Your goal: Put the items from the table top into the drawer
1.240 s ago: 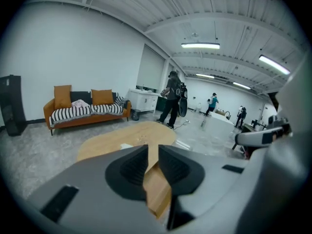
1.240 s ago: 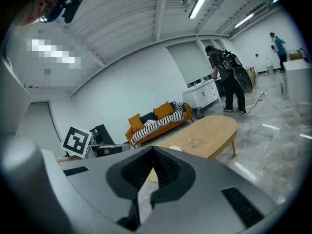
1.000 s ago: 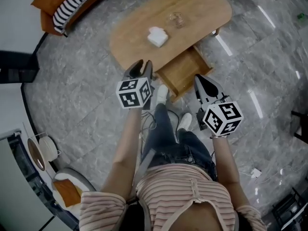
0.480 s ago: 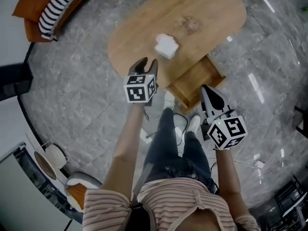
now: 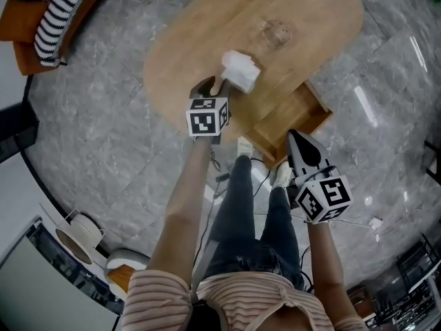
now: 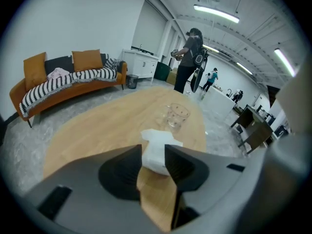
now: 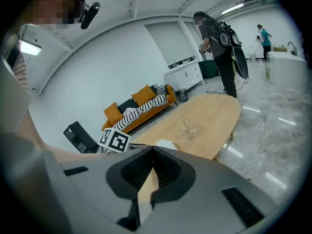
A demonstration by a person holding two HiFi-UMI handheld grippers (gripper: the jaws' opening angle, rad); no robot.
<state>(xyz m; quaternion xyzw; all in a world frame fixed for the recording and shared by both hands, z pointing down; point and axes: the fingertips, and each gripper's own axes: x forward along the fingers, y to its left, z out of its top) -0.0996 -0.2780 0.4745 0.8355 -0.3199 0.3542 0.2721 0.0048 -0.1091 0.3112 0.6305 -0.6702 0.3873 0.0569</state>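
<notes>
Lying just beyond freshly opened, empty jaws of left tool (image 5: 213, 85): white napkin (image 5: 241, 71); right tool (image 5: 298, 136) closed.

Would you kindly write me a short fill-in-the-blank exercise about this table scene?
1. The drawer of the wooden table stands ____.
2. Near the white tissue on the table top stands a clear ____.
3. The jaws of the right gripper are ____, with nothing between them.
Missing words: open; glass; shut.
</notes>
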